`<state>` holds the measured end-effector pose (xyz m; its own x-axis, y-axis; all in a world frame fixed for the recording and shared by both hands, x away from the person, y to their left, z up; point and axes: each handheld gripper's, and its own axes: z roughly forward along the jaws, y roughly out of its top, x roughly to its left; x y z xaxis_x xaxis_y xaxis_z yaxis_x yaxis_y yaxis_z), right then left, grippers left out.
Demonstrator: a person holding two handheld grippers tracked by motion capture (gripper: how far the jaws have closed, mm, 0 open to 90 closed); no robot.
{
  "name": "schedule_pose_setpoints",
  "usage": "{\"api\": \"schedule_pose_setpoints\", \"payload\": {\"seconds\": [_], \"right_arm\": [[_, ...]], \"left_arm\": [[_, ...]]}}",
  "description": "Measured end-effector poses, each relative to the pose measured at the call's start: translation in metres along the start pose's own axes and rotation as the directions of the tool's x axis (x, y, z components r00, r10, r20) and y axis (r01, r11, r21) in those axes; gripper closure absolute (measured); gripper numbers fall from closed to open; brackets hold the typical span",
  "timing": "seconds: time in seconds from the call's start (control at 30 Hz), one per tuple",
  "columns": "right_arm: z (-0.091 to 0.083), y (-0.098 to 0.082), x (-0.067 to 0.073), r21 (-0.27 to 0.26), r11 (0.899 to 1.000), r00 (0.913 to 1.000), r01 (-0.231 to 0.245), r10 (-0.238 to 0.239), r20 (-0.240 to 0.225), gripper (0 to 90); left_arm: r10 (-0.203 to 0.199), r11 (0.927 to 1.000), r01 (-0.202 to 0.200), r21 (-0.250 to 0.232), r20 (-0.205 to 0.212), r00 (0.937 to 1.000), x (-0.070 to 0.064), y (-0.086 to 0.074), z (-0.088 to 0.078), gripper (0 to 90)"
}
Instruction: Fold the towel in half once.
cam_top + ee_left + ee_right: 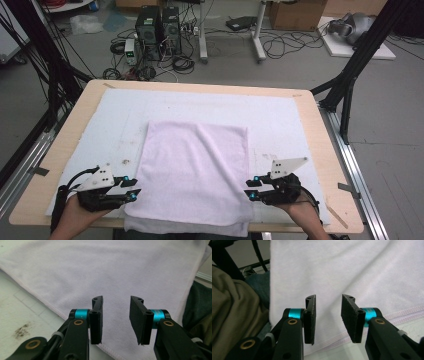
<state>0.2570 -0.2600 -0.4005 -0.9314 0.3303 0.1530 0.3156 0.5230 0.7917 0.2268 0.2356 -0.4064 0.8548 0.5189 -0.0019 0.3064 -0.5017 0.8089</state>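
Observation:
A pale lilac towel (195,170) lies flat on the white mat, its near end hanging over the table's front edge. My left gripper (134,189) sits at the towel's near left edge, jaws open, pointing right over the hem. In the left gripper view the towel (112,272) spreads ahead of the open left gripper (116,320), nothing between the pads. My right gripper (251,187) is at the towel's near right edge, pointing left. The right gripper view has the towel (352,272) and its stitched hem beyond the open right gripper (328,318).
A white foam mat (125,115) covers the wooden table (320,150). Black frame legs stand at both sides. On the floor behind are computer towers (157,25), cables and a cardboard box (295,15). Dark clothing (234,307) shows below the table edge.

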Motion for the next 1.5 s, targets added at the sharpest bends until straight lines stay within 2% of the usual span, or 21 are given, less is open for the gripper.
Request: {"api": "schedule_pose_setpoints", "payload": {"seconds": [0.07,0.13,0.17,0.27,0.43,0.5,0.57,0.6,0.63,0.67,0.77,0.87,1.03,1.1,1.17,1.2,1.27,1.4,1.5], "right_arm": [[0.006,-0.002,-0.006,-0.002,1.000,0.9999,-0.006,0.006,-0.008,64.1],[0.009,-0.005,-0.004,-0.005,1.000,0.9998,-0.002,0.002,-0.020,63.4],[0.010,-0.006,-0.002,0.001,1.000,0.9996,-0.005,0.005,-0.029,63.1],[0.014,-0.014,0.010,0.020,0.999,0.9990,0.026,-0.025,-0.036,62.1],[0.023,-0.026,0.028,0.067,0.996,0.9962,0.052,-0.047,-0.074,61.2],[0.029,-0.031,0.032,0.098,0.994,0.9953,0.058,-0.050,-0.083,61.7],[0.034,-0.035,0.033,0.117,0.991,0.9952,0.059,-0.049,-0.084,69.4],[0.035,-0.036,0.033,0.110,0.992,0.9954,0.056,-0.047,-0.083,77.3],[0.035,-0.036,0.032,0.110,0.992,0.9952,0.053,-0.044,-0.088,85.1],[0.034,-0.035,0.031,0.115,0.992,0.9936,0.052,-0.040,-0.106,87.4],[0.031,-0.031,0.032,0.113,0.991,0.9930,0.066,-0.054,-0.105,88.0],[0.023,-0.027,0.036,0.073,0.995,0.9920,0.073,-0.064,-0.109,88.4],[0.005,-0.021,0.051,0.023,0.995,0.9893,0.099,-0.096,-0.110,88.6],[-0.001,-0.022,0.056,0.011,0.995,0.9878,0.096,-0.094,-0.124,87.9],[-0.002,-0.025,0.054,0.012,0.997,0.9889,0.080,-0.078,-0.126,83.2],[-0.002,-0.027,0.052,0.007,0.998,0.9905,0.063,-0.062,-0.123,76.4],[-0.001,-0.029,0.046,-0.003,0.999,0.9909,0.033,-0.033,-0.130,72.0],[0.001,-0.020,0.032,-0.009,1.000,0.9972,0.015,-0.016,-0.073,65.5],[0.005,-0.010,0.015,-0.006,1.000,0.9998,0.004,-0.004,-0.022,61.6]], "left_arm": [[0.002,0.9998,-0.002,0.022,0.015,0.9999,-0.001,-0.003,0.006,62.5],[0.007,0.9991,-0.008,0.042,0.027,0.9996,-0.005,-0.007,0.011,61.3],[0.011,0.9983,-0.014,0.057,0.039,0.9992,-0.006,-0.010,0.012,60.4],[0.022,0.9949,-0.028,0.097,0.056,0.9982,-0.012,-0.017,0.015,58.7],[0.042,0.9902,-0.050,0.130,0.067,0.9969,-0.020,-0.025,0.018,60.0],[0.053,0.9907,-0.061,0.122,0.066,0.9964,-0.021,-0.026,0.019,68.6],[0.047,0.9906,-0.054,0.126,0.063,0.9969,-0.021,-0.025,0.019,81.6],[0.052,0.9897,-0.060,0.130,0.063,0.9967,-0.021,-0.024,0.019,85.2],[0.049,0.9897,-0.057,0.131,0.063,0.9968,-0.021,-0.023,0.018,86.2],[0.048,0.9903,-0.055,0.127,0.061,0.9970,-0.021,-0.023,0.017,86.7],[0.042,0.9935,-0.047,0.104,0.050,0.9978,-0.022,-0.021,0.011,87.2],[0.051,0.9957,-0.054,0.075,0.038,0.9980,-0.026,-0.017,0.000,87.4],[0.065,0.9975,-0.066,0.026,0.052,0.9965,-0.041,-0.012,-0.018,87.9],[0.068,0.9974,-0.070,0.020,0.065,0.9955,-0.043,-0.012,-0.022,86.5],[0.059,0.9979,-0.061,0.023,0.067,0.9960,-0.042,-0.014,-0.021,76.8],[0.051,0.9982,-0.053,0.028,0.063,0.9967,-0.040,-0.015,-0.020,71.9],[0.046,0.9985,-0.047,0.026,0.048,0.9978,-0.036,-0.016,-0.018,69.9],[0.024,0.9996,-0.024,0.014,0.012,0.9996,-0.021,-0.012,-0.012,65.6],[0.003,1.0000,-0.003,0.002,-0.021,0.9998,-0.004,-0.005,-0.004,63.3]]}}
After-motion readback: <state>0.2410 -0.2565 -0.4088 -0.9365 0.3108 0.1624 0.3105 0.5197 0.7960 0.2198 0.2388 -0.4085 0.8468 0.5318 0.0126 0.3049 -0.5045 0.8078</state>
